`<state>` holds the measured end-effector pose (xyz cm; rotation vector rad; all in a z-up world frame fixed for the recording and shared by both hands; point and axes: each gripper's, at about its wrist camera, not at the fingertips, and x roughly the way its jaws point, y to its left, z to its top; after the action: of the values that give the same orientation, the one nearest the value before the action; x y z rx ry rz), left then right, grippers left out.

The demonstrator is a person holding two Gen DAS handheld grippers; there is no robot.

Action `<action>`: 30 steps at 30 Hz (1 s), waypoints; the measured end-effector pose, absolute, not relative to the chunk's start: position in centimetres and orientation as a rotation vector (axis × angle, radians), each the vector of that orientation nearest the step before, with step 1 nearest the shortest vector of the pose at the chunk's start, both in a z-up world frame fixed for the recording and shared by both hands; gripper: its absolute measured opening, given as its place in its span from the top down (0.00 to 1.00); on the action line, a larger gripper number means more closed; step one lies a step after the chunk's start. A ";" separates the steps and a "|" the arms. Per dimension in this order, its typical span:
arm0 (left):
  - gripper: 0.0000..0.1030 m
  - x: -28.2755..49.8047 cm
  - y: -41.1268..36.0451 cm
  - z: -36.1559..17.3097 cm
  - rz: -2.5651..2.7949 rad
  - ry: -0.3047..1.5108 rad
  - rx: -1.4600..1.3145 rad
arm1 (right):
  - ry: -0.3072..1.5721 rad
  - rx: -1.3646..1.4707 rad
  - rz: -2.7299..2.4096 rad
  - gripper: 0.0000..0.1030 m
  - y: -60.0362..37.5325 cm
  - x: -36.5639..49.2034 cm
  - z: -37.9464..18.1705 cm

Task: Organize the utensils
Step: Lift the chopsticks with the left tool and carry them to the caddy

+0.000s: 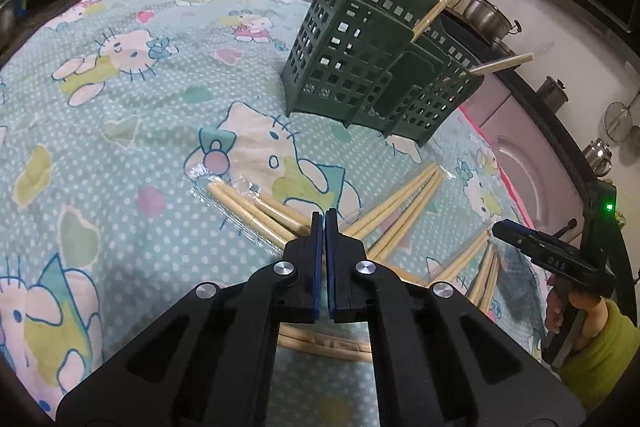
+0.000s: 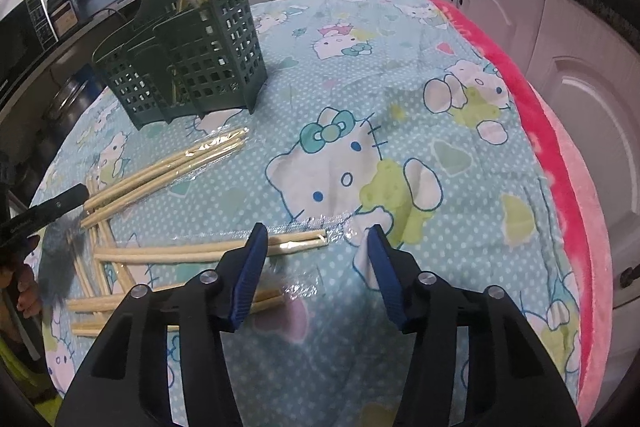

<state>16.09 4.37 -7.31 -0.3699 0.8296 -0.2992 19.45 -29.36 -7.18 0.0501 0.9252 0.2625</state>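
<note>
Several pale wooden chopsticks in clear wrap lie on the cartoon-cat tablecloth, among them one pair, another pair and a third pair. A dark green slotted utensil holder stands behind them with two chopsticks sticking out; it also shows in the right wrist view. My left gripper is shut with nothing seen between its pads, low over the chopstick pile. My right gripper is open and empty, just above a wrapped pair.
A pink blanket edges the table's right side. White cabinets and a counter with pots surround the table. The right gripper shows at the right edge of the left wrist view.
</note>
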 end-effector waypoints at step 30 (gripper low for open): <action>1.00 14.9 3.3 1.2 -0.331 0.636 -0.302 | 0.657 -0.021 0.378 0.99 -27.5 17.8 1.2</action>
<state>14.86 3.27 1.23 -0.3023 0.6355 -0.3313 17.80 -27.54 1.19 -0.0212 0.6573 0.3784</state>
